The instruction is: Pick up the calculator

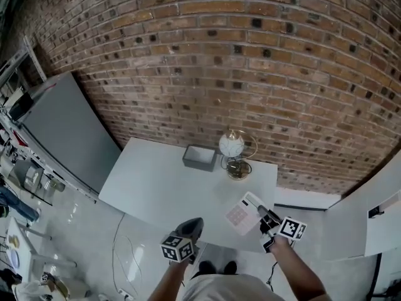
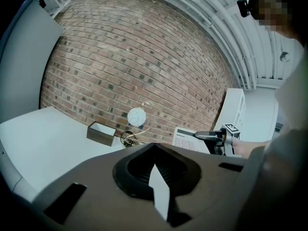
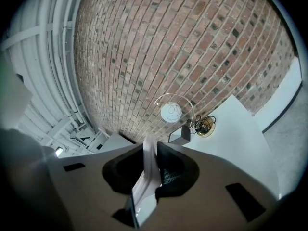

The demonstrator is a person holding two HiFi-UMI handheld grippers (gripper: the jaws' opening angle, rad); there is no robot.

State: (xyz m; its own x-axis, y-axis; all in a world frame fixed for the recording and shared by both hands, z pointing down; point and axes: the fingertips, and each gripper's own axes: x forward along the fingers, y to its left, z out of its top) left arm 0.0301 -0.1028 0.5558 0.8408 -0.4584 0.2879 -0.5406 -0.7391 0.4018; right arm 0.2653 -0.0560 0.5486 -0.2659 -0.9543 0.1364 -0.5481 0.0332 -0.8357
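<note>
The white calculator (image 1: 241, 213) is lifted just over the near right corner of the white table (image 1: 156, 180). My right gripper (image 1: 266, 219) is shut on its near right edge. In the right gripper view the calculator (image 3: 143, 189) stands edge-on, clamped in my right gripper (image 3: 153, 150). The left gripper view shows the calculator (image 2: 185, 139) with my right gripper (image 2: 198, 135) on it. My left gripper (image 1: 190, 229) hovers by the table's near edge, left of the calculator. In its own view my left gripper (image 2: 156, 170) shows only a narrow pale slit between the jaws, with nothing in it.
A grey open box (image 1: 199, 157) and a white globe lamp on a brass wire stand (image 1: 233, 148) sit at the table's far side against the brick wall. A grey panel (image 1: 62, 127) leans at the left. White furniture (image 1: 363, 224) stands at the right.
</note>
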